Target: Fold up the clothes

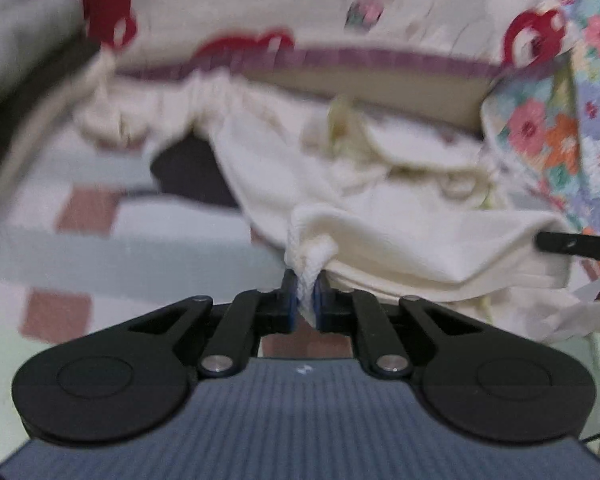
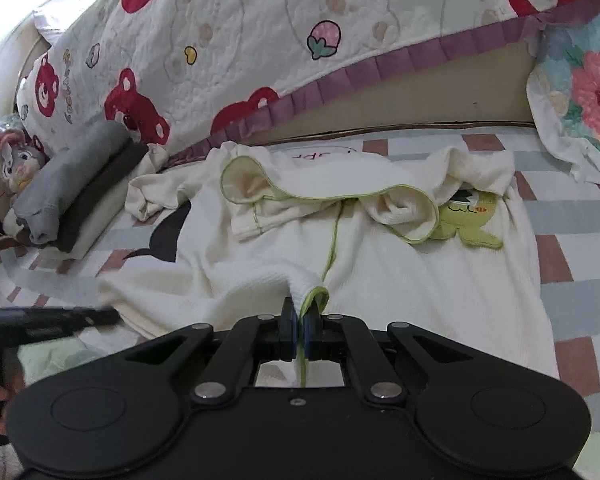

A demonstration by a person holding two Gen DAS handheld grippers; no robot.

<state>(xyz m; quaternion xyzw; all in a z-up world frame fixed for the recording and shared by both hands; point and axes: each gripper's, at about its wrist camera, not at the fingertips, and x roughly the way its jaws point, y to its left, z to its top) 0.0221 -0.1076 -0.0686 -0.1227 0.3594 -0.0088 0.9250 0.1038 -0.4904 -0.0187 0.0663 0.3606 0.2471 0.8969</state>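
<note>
L gripper (image 1: 305, 298) & R gripper (image 2: 299, 330) both low & level, jaws pinched nearly together w/ white cloth bunched between each pair.

I see a soft cream top (image 2: 400, 280) with thin green edging lying rumpled on the checked bed sheet (image 2: 560, 264), its sleeves bunched up near the far side. A green frog patch (image 2: 466, 220) peeks out from under one rolled sleeve. Two bits of its near edge are lifted and pinched, one in my left gripper (image 1: 305, 296) and one in my right gripper (image 2: 299, 330).
</note>
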